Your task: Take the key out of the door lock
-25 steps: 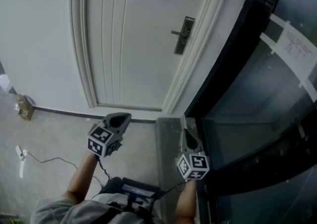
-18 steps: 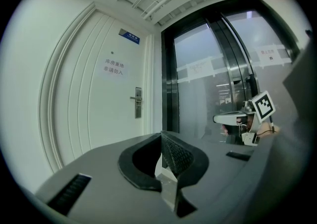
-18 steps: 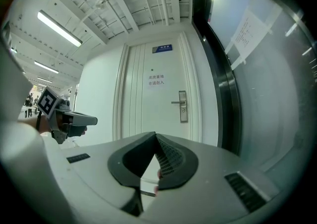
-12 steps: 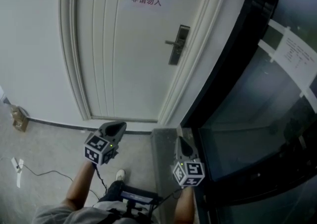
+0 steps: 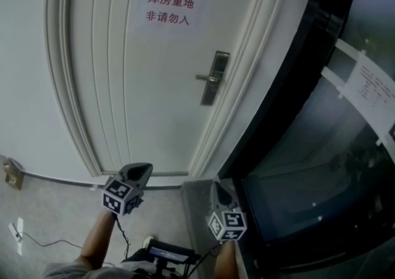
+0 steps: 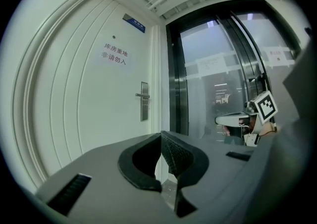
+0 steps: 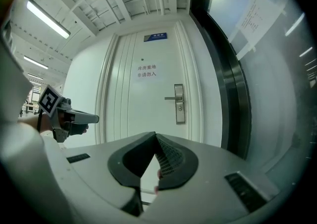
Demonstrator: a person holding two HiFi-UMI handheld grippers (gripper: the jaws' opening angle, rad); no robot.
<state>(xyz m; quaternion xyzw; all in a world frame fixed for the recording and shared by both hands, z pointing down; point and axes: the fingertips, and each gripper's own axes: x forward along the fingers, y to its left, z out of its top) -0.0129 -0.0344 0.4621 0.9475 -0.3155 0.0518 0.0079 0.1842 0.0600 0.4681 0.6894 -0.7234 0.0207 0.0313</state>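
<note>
The white door (image 5: 142,86) carries a metal lock plate with a lever handle (image 5: 212,78), seen again in the left gripper view (image 6: 143,100) and in the right gripper view (image 7: 179,103). A key in the lock is too small to make out. My left gripper (image 5: 142,167) hangs low in front of the door, well short of the lock, jaws shut and empty (image 6: 161,137). To its right my right gripper (image 5: 216,184) points at the door frame, also shut with nothing held (image 7: 155,136).
A dark-framed glass wall (image 5: 308,148) with paper notices (image 5: 370,86) runs along the right. A red-lettered sign (image 5: 169,9) is on the door. A cable (image 5: 37,244) and a small box (image 5: 10,171) lie on the floor at left. A device (image 5: 168,253) sits at the person's waist.
The door and lock have grown larger and slid down-left in the head view. Both grippers sit lower in the frame and stay shut.
</note>
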